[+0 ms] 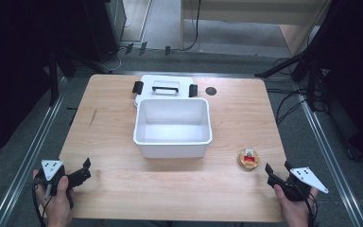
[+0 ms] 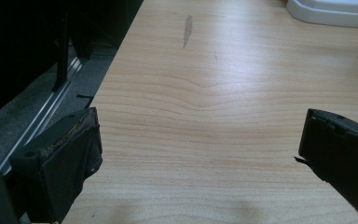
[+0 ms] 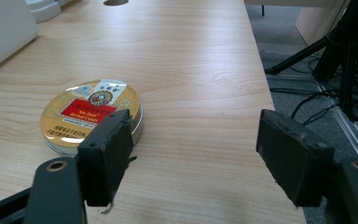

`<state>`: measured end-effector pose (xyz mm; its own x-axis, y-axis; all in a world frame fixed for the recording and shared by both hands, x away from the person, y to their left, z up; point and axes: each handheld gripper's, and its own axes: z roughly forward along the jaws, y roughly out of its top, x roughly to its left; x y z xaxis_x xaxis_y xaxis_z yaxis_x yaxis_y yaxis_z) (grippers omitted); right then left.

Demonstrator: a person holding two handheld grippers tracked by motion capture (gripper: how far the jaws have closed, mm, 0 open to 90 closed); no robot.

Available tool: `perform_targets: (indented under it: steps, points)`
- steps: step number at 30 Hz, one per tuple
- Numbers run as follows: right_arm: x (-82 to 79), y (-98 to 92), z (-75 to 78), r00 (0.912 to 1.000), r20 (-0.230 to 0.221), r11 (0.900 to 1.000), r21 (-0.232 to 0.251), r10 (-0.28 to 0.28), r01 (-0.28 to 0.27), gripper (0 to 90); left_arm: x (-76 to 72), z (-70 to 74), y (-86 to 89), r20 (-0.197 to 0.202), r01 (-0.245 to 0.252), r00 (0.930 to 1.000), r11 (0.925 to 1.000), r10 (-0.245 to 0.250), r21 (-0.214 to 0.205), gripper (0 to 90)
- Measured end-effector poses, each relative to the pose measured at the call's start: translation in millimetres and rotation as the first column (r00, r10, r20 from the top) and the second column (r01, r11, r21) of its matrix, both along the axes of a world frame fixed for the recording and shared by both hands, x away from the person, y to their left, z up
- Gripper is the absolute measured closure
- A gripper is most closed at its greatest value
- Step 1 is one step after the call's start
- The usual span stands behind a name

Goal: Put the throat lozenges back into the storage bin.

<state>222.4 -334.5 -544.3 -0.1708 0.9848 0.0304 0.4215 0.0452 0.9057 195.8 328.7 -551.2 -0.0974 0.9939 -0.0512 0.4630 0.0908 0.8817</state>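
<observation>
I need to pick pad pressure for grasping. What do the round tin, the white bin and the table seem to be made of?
Round tin: likely thin metal, glossy printed gold and red lid, bright rolled rim. White bin: looks like moulded plastic, smooth with a soft sheen and rounded corners. Table: light wood grain, probably laminate or veneer, smooth and matte.

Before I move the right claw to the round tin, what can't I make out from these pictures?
- Round tin: near edge hidden by the right claw pad in the right gripper view; label print too small in the high view.
- White bin: cut off by the frame edge in both gripper views.
- Lid: front part hidden behind the bin, high view.
</observation>
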Motion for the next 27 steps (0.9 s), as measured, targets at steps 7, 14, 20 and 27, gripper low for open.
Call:
perform_targets:
  steps: [7, 14, 20, 27]
  points:
    - [0.1, 0.7, 3.0, 0.9991, -0.026, 0.9993, -0.015, 0.033, -0.033, 31.2, 2.4, 0.0, 2.8, 0.007, 0.042, 0.9991, 0.9989, -0.042, -0.022, 0.0]
    - [3.0, 3.3, 13.8, 0.9956, -0.089, 0.9991, -0.028, 0.03, -0.032, 28.9, 2.7, -0.4, 4.1, 0.012, 0.05, 0.9987, 0.9976, -0.05, -0.047, 0.0]
    - [9.5, 11.2, 29.9, 0.9807, -0.191, 0.9931, -0.101, 0.04, -0.06, 28.1, -1.8, -0.1, 4.8, 0.053, 0.052, 0.9974, 0.9969, -0.049, -0.059, 0.0]
    - [18.6, 20.4, 38.7, 0.949, -0.304, 0.9834, -0.131, 0.081, -0.126, 27.0, -1.6, -0.3, 7.4, 0.052, 0.055, 0.9974, 0.9948, -0.051, -0.085, 0.0]
